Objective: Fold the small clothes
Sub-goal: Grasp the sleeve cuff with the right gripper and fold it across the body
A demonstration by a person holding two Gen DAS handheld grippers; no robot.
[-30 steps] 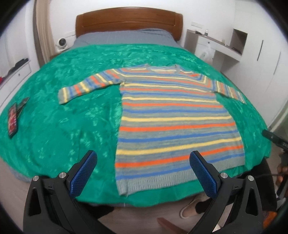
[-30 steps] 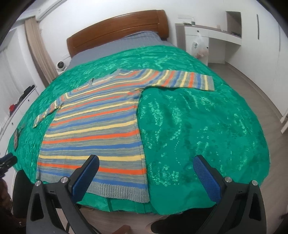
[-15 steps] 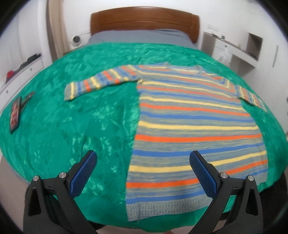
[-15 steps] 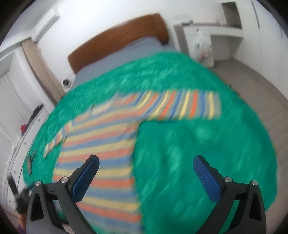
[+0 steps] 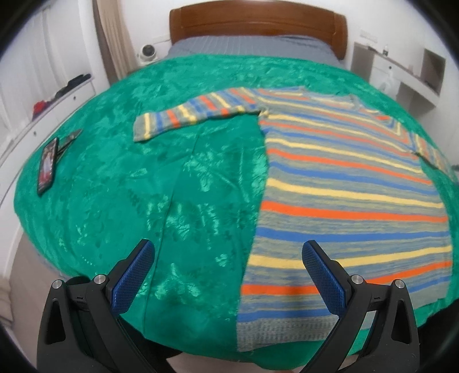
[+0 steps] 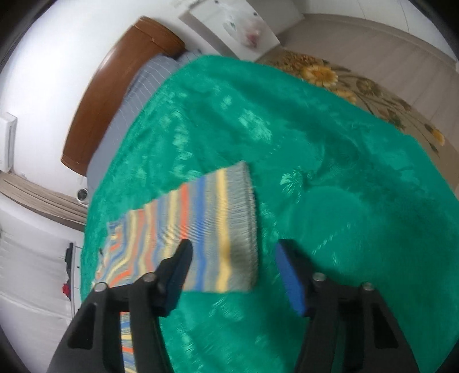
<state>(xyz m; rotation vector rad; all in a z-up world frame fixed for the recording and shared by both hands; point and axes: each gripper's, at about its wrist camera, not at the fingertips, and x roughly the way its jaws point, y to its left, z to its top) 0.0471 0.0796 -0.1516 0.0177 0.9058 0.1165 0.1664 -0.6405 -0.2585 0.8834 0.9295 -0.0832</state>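
On the bed, a striped sweater [image 5: 344, 183] lies flat on a green cover [image 5: 172, 186], its body spread toward the near edge and its hem just short of that edge. Bands of orange, yellow and blue cross the grey knit. One sleeve [image 5: 195, 114] reaches out sideways across the cover, lying flat and ending in a grey cuff. The other sleeve [image 6: 212, 229] shows in the right wrist view, also flat, its cuff end pointing toward the far side of the cover.

The right gripper [image 6: 232, 266] hangs just over that cuff with its jaws spread wide; one finger [image 6: 178, 269] overlaps the sleeve in the picture and the other sits past the cuff edge over bare cover. Whether either finger touches the cloth cannot be told, as the view is blurred. It holds nothing.

The left gripper [image 5: 228, 275] is released too, jaws wide apart, near the bed's edge, straddling the sweater's side edge by the hem: one finger over the cover, the other over the knit. It grips nothing.

A phone [image 5: 47, 165] lies on the cover well apart from the sweater. Beyond are a wooden headboard [image 5: 258, 25] and a white camera [image 5: 148, 51] beside it. A floral rug [image 6: 358, 83] lies on the floor beside the bed.
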